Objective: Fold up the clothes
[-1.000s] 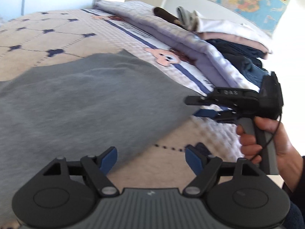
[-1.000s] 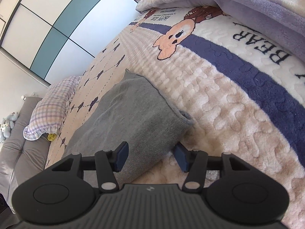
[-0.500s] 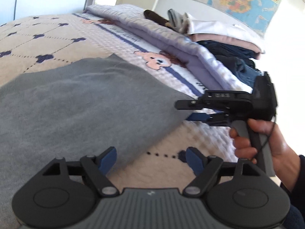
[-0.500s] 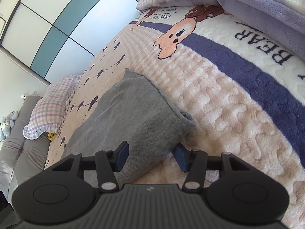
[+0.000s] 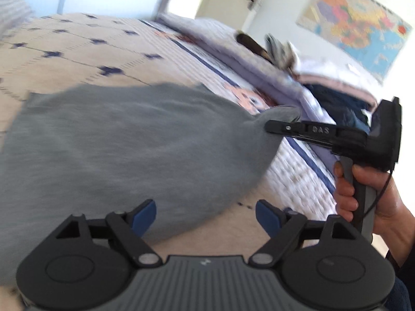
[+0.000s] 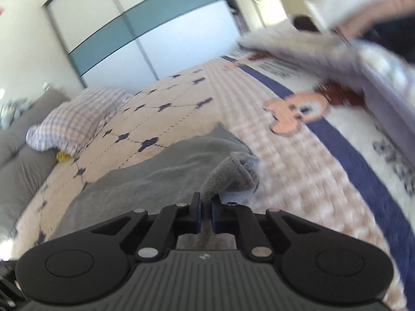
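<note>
A grey knitted garment (image 5: 124, 145) lies spread flat on a bed covered by a beige quilted bedspread (image 5: 85, 51) patterned with small dark blue crosses and dotted lines. The bedspread also carries a wide navy stripe (image 6: 345, 142) and a peach cartoon bear face (image 6: 298, 111).

The right gripper (image 6: 206, 211), black with blue pads, is closed tight on 1 corner of the grey garment. Its jaws have just been closing, and the cloth is now pinched between them, bunching up into a small fold just ahead of the fingertips. From the left wrist view, the same gripper (image 5: 272, 125) shows side-on, held by a person's hand (image 5: 363, 194) wrapped around its grey handle. The pinched corner is lifted off the bedspread, and the cloth hangs from it in a sagging slope back to the flat part.

The left gripper (image 5: 206, 213) is wide open with nothing between its blue pads. Its jaws have just been opening a little further. It hovers above the near edge of the grey garment, with its left pad over the cloth and its right pad over bare bedspread.

A lilac folded quilt (image 5: 249, 59) lies along the far side of the bed with a stack of folded clothes (image 5: 334, 90) on it. A colourful wall map (image 5: 358, 23) hangs behind. A plaid pillow (image 6: 75, 119) rests at the head of the bed.
</note>
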The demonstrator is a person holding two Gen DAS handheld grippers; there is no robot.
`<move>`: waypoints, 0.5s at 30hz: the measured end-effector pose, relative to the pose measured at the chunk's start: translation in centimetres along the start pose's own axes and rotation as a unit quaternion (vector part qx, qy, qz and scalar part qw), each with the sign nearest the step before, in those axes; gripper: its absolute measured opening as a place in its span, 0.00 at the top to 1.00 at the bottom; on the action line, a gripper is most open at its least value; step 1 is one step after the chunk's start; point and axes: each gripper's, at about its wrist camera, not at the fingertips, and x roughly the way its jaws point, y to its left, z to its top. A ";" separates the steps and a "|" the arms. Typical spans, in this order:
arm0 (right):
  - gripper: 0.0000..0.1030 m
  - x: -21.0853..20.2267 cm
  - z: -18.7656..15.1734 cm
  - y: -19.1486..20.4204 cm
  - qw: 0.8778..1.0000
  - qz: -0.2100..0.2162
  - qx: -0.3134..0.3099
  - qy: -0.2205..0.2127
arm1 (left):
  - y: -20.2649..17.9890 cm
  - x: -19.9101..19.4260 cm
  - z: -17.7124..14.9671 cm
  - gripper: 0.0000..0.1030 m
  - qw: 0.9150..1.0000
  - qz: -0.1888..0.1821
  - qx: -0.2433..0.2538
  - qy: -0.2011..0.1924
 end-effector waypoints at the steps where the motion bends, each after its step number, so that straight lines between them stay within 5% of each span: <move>1: 0.93 0.1 0.4 1.9 0.999 0.008 -0.043 -0.007 | 1.4 -1.7 -0.3 0.17 0.999 0.006 -0.027 -0.020; 3: 0.93 0.8 1.3 6.7 0.991 0.038 -0.127 -0.020 | 4.5 -4.9 -1.2 0.17 0.994 0.004 -0.092 -0.062; 7: 0.94 4.0 0.5 18.2 0.960 0.125 -0.249 0.005 | 9.9 -11.6 -3.7 0.16 0.969 0.001 -0.196 -0.150; 11: 0.94 6.8 -6.7 28.6 0.877 0.198 -0.426 0.100 | 12.8 -15.5 -5.8 0.16 0.952 0.021 -0.245 -0.183; 12: 0.94 6.8 -9.2 30.3 0.847 0.202 -0.478 0.116 | 13.0 -15.8 -6.2 0.16 0.951 0.028 -0.250 -0.181; 14: 0.94 5.6 -12.5 31.6 0.795 0.178 -0.575 0.075 | 13.2 -15.9 -6.8 0.16 0.951 0.031 -0.254 -0.174; 15: 0.94 5.1 -13.0 31.6 0.780 0.173 -0.598 0.059 | 13.0 -15.5 -6.9 0.15 0.952 0.031 -0.254 -0.170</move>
